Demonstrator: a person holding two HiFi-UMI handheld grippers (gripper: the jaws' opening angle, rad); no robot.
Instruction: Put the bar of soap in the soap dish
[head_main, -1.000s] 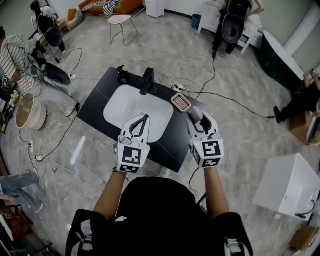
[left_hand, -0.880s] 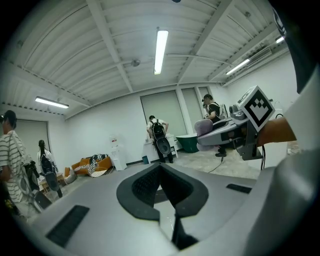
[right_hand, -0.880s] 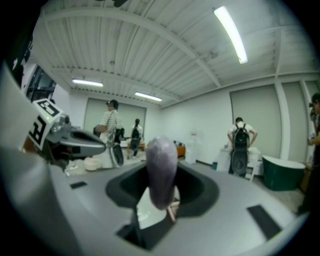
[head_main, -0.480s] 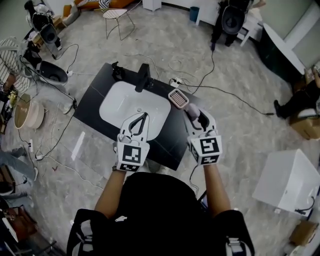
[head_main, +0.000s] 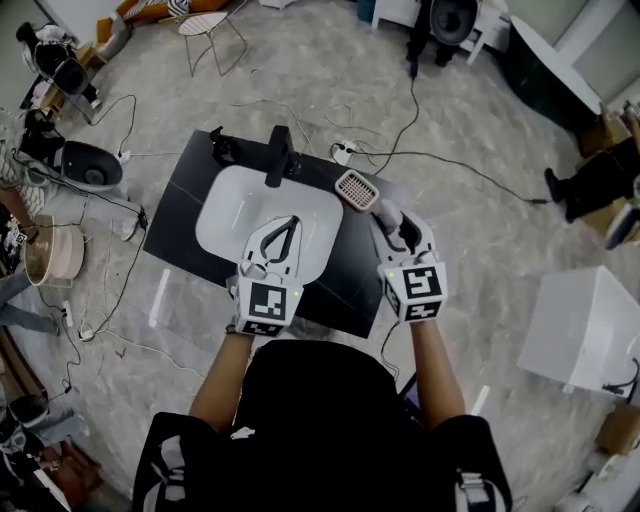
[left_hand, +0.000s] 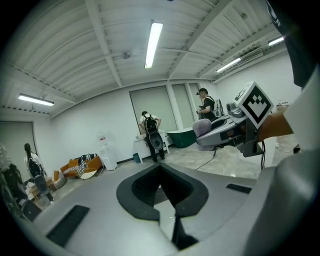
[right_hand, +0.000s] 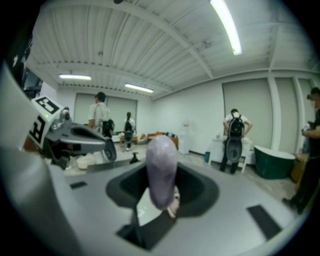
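My R gripper (head_main: 396, 226) is clamped on the lilac soap bar (right_hand: 161, 167), near the soap dish (head_main: 357, 189). L gripper (head_main: 289, 224) jaws together, empty, over the sink (head_main: 225, 212).

Person wears a black short-sleeved top (head_main: 310, 420) with white striped shoulder patches (head_main: 165, 465); forearms bare, no gloves. Left gripper (head_main: 290, 225): white shell, black pads (left_hand: 145, 187) with a ribbed lining, left cube (head_main: 267, 306) at the back with black-and-white square markers. Right gripper (head_main: 392, 228): same white shell, right cube (head_main: 414, 291) with the same kind of markers, thin dark cable (head_main: 385, 350) under it. In the gripper views the shells look smooth light grey, with small black rectangular slots (left_hand: 67, 225) on the jaws.
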